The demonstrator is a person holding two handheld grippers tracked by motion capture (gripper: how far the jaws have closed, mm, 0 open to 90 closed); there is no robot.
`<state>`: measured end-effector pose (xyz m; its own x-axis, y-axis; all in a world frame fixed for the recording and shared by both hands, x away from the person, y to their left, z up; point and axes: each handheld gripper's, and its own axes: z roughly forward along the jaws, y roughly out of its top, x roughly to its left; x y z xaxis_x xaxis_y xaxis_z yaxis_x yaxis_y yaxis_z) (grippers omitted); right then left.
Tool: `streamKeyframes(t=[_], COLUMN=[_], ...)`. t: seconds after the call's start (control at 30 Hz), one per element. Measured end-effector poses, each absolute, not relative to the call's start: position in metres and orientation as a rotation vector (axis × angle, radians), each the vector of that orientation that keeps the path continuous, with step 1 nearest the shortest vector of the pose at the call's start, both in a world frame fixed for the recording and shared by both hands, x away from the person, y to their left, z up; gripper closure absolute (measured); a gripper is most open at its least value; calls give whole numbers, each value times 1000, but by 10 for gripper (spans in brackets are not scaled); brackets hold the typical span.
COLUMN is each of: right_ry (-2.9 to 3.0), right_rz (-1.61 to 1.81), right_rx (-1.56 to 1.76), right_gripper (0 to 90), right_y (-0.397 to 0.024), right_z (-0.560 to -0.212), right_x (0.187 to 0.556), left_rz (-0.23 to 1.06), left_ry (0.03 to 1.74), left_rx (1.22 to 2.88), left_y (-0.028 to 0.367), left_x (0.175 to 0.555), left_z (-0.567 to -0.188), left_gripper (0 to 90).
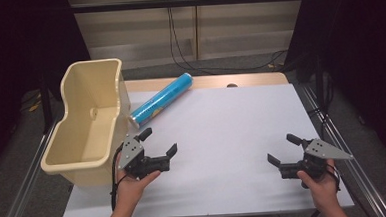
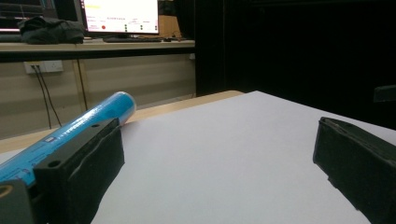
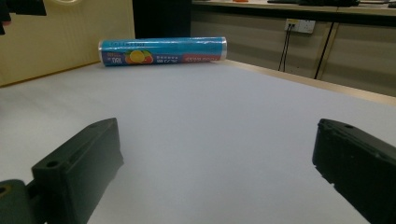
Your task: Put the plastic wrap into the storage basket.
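Observation:
A blue roll in printed wrap lies slanted on the white table sheet, its near end close to a cream plastic bin at the table's left edge. My left gripper rests open on the sheet just in front of the roll's near end, jaws wide apart and nothing between them. In the left gripper view the blue roll runs behind the left jaw. My right gripper sits open near the table's right front, apart from everything. The right gripper view shows the roll lying far ahead beside the bin wall.
The white sheet covers most of the table, with a wooden strip bare along the far edge. Metal rails run along both sides. Cables hang against the wall behind. A desk with a monitor stands beyond the table.

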<state>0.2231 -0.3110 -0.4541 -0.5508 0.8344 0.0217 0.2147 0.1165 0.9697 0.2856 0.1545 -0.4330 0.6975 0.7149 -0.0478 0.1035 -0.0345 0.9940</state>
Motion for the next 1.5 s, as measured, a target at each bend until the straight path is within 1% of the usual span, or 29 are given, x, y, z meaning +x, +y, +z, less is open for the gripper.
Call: streamKeyframes(t=[0.23, 0.5, 0.67, 0.73, 0.83, 1.0, 1.07, 1.13, 1.37, 1.5], right_ry=[1854, 1858, 1856, 1857, 1858, 1858, 1858, 1860, 1857, 1855], right_rz=[1465, 1466, 1470, 1470, 1470, 1475, 1478, 1477, 1482, 1482], right_rx=[1016, 1023, 1028, 1026, 1025, 1034, 1034, 1032, 1034, 1032], right_gripper=[9, 9, 9, 9, 9, 9, 9, 9, 9, 9], right_y=[-311, -312, -313, -313, -313, -316, -316, -317, -316, -317], right_z=[-454, -454, -455, -455, -455, -456, -456, -456, -456, -455], right_x=[223, 223, 223, 223, 223, 222, 222, 222, 222, 222], left_rz=[547, 514, 479, 478, 473, 480, 473, 483, 408, 404], left_ry=[714, 737, 767, 783, 798, 822, 842, 850, 935, 996], left_rx=[1571, 1610, 1608, 1601, 1626, 1620, 1662, 1676, 1765, 1812], left_y=[151, 135, 125, 120, 115, 110, 105, 103, 94, 92], left_x=[295, 316, 340, 347, 361, 379, 392, 395, 429, 449], left_z=[-433, -431, -431, -433, -434, -432, -432, -432, -427, -423], left_gripper=[18, 18, 14, 0, 0, 0, 0, 0, 0, 0])
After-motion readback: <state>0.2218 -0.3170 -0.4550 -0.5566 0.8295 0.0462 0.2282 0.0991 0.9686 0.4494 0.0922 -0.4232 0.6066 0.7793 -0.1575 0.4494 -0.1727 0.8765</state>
